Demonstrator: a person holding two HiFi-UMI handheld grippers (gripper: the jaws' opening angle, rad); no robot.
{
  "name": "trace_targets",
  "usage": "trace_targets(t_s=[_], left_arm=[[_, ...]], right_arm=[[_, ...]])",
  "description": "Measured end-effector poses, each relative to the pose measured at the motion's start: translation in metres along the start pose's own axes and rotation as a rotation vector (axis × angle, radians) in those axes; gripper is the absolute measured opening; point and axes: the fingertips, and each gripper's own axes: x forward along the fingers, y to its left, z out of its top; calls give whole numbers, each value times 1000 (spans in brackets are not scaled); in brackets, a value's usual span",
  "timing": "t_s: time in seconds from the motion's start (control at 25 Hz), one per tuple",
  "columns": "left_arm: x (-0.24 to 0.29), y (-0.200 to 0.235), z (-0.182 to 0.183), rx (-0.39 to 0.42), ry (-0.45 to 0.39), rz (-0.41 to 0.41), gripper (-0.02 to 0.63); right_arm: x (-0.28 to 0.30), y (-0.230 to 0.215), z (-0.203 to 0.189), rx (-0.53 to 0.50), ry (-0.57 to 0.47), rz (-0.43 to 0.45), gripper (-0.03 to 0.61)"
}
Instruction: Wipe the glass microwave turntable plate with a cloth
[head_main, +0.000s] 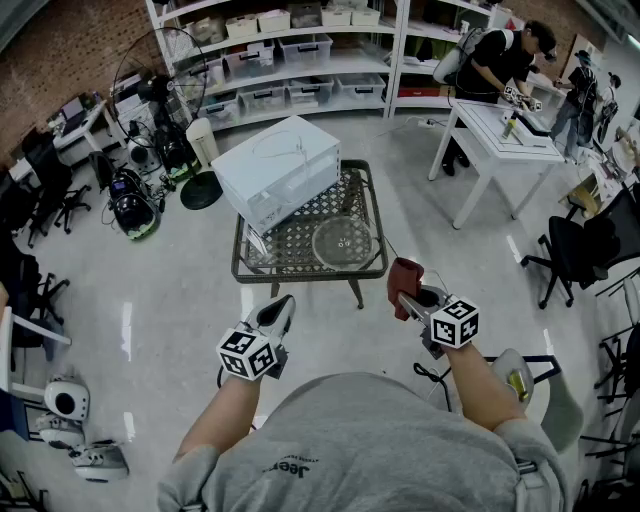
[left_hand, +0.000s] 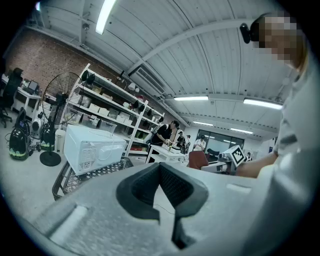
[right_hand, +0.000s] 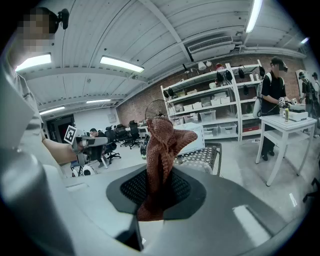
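The round clear glass turntable plate (head_main: 342, 241) lies flat on the right front part of a dark metal lattice-top table (head_main: 287, 240), just beside the white microwave oven (head_main: 278, 170) standing on the same table. Near the table's front edge, apart from the plate, the right gripper (head_main: 405, 292) is clamped on a rust-red knitted cloth (right_hand: 160, 150); the left gripper (head_main: 281, 310) has its jaws pressed together on nothing

rust-red knitted cloth (right_hand: 161, 150); white microwave (head_main: 280, 170); clear glass turntable plate (head_main: 342, 241); dark metal table (head_main: 310, 275) with a lattice-patterned top; glossy pale grey floor (head_main: 180, 320).
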Motion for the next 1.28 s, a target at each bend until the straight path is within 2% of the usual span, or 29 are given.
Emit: trace_targets(t_s=[0.44,0.68,1.28], left_arm=[[2,-3,1,-1,-3,-1,-2],[11,-11,4,12,6,7,-2],[69,-74,9,24,-44,119,-2]], right_arm=[[-1,-1,0,-3,1,8,74],[-7,-9,7,28,-30,32,75],[-48,-76,18,-46,-14,123,75]])
